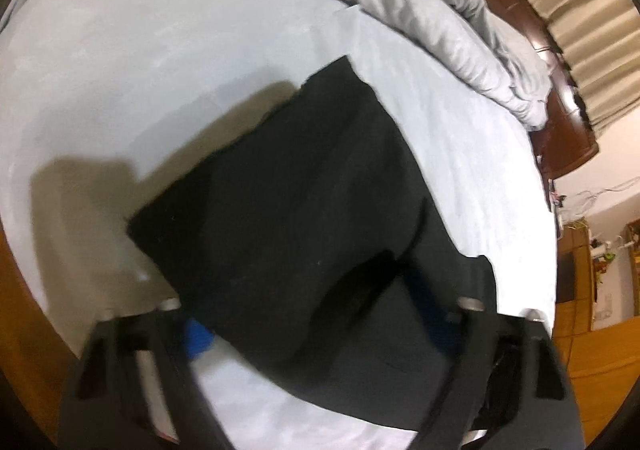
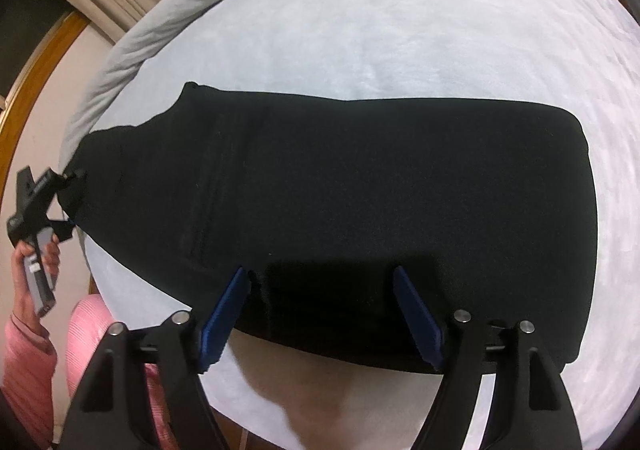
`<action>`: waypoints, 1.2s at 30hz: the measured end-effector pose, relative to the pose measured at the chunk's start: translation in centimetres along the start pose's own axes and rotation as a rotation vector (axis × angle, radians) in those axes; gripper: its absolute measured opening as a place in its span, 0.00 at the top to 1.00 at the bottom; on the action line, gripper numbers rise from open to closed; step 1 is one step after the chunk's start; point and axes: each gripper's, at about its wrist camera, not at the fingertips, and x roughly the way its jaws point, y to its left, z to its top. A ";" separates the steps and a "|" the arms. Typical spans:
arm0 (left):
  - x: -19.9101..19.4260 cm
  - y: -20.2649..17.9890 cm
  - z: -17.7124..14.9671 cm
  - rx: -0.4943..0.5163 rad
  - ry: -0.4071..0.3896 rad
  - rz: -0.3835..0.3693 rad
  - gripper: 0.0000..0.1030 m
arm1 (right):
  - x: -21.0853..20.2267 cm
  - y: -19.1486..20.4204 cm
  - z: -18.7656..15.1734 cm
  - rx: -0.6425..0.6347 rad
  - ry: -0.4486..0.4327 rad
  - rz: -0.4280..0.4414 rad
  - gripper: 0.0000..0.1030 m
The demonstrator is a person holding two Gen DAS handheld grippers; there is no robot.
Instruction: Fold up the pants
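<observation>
Black pants (image 2: 360,178) lie as one long flat band across the pale bed sheet (image 2: 400,30). My right gripper (image 2: 319,272) hangs over their near long edge. Its blue pads (image 2: 224,314) stand wide apart and open, with cloth between them but not pinched. At the pants' far-left end, my left gripper (image 2: 66,194) sits against the cloth, held by a hand (image 2: 32,262) in a pink sleeve. In the left wrist view the pants (image 1: 300,190) stretch away from my left gripper (image 1: 300,298). Its blue pads (image 1: 432,314) are spread wide, straddling the end of the cloth, which covers part of the left pad.
A crumpled grey duvet (image 1: 440,10) is bunched along the far side of the bed, and it also shows in the right wrist view (image 2: 160,30). A dark brown headboard (image 1: 560,122) and beige curtains (image 1: 580,30) stand behind it. Wooden furniture (image 1: 592,330) lies beyond the bed's edge.
</observation>
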 end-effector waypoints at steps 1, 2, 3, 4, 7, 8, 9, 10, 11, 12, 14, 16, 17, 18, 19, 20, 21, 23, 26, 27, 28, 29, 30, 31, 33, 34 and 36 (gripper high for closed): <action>0.2 -0.2 -0.1 0.013 0.006 -0.009 0.34 | 0.1 0.1 0.0 -0.001 0.000 0.000 0.24; 0.6 -0.1 0.0 0.017 0.010 0.000 0.33 | 0.1 0.2 0.1 -0.003 0.000 0.000 0.23; 1.0 0.1 0.0 0.007 0.017 -0.002 0.32 | 0.2 0.2 0.1 -0.005 0.001 -0.001 0.23; 1.4 0.5 0.1 -0.013 0.027 -0.016 0.24 | 0.2 0.3 0.1 -0.009 0.002 -0.003 0.23; 2.1 0.7 0.5 -0.056 0.030 -0.043 0.19 | 0.3 0.3 0.1 -0.019 0.001 0.000 0.22; 2.1 0.4 0.4 -0.056 0.024 -0.032 0.28 | 0.4 0.5 0.2 -0.020 0.000 0.003 0.22; 2.0 -0.1 0.3 -0.044 0.017 -0.036 0.38 | 0.4 0.4 0.2 -0.021 -0.001 0.006 0.22; 1.8 -0.6 0.2 -0.031 0.019 -0.066 0.58 | 0.4 0.3 0.2 -0.020 -0.003 0.010 0.23; 1.6 -0.9 0.1 -0.029 0.016 -0.071 0.67 | 0.4 0.2 0.3 -0.013 -0.004 0.017 0.23; 1.2 -1.3 0.0 -0.023 0.005 -0.071 0.71 | 0.3 0.1 0.3 -0.006 -0.006 0.026 0.23; 0.2 -2.2 -0.2 -0.015 -0.023 -0.083 0.78 | 0.1 -0.2 0.4 0.015 -0.010 0.043 0.24; -0.8 -3.2 -0.4 0.008 -0.050 -0.101 0.79 | -0.3 -0.5 0.4 0.032 -0.016 0.052 0.25; -1.4 -4.0 -0.6 0.030 -0.067 -0.109 0.80 | -0.5 -0.6 0.5 0.037 -0.023 0.048 0.25; -2.0 -4.9 -0.9 0.058 -0.083 -0.115 0.80 | -0.9 -0.7 0.6 0.040 -0.032 0.044 0.25; -2.5 -5.9 -1.1 0.087 -0.099 -0.125 0.80 | -1.5 -0.9 0.6 0.043 -0.046 0.043 0.25; -2.9 -6.6 -1.3 0.110 -0.109 -0.133 0.81 | -2.0 -1.1 0.7 0.047 -0.058 0.044 0.25; -3.4 -7.8 -1.7 0.149 -0.123 -0.140 0.81 | -2.5 -1.3 0.8 0.053 -0.069 0.046 0.24; -4.1 -10.1 -2.7 0.229 -0.142 -0.144 0.81 | -3.6 -1.9 1.0 0.067 -0.097 0.050 0.24; -4.5 -13.4 -4.3 0.335 -0.141 -0.162 0.81 | -4.7 -2.8 1.1 0.084 -0.124 0.042 0.24; -4.4 -14.4 -4.8 0.361 -0.133 -0.166 0.81 | -4.9 -3.1 1.1 0.089 -0.130 0.039 0.24; -4.3 -15.0 -5.2 0.378 -0.129 -0.164 0.81 | -5.0 -3.4 1.1 0.096 -0.134 0.038 0.24; -4.1 -15.8 -5.7 0.401 -0.125 -0.161 0.81 | -5.1 -3.6 1.0 0.101 -0.135 0.038 0.24; -3.9 -16.5 -6.2 0.423 -0.119 -0.158 0.81 | -5.1 -3.8 0.9 0.107 -0.137 0.039 0.24; -3.7 -16.9 -6.5 0.437 -0.116 -0.153 0.81 | -5.1 -3.9 0.9 0.111 -0.138 0.041 0.24; -3.4 -18.1 -7.4 0.479 -0.108 -0.140 0.81 | -5.0 -4.0 0.9 0.116 -0.141 0.040 0.24; -3.4 -18.5 -7.8 0.494 -0.105 -0.138 0.80 | -5.0 -4.1 0.9 0.117 -0.142 0.039 0.24; -3.1 -19.6 -9.0 0.538 -0.084 -0.144 0.79 | -5.1 -4.4 0.8 0.124 -0.146 0.036 0.24</action>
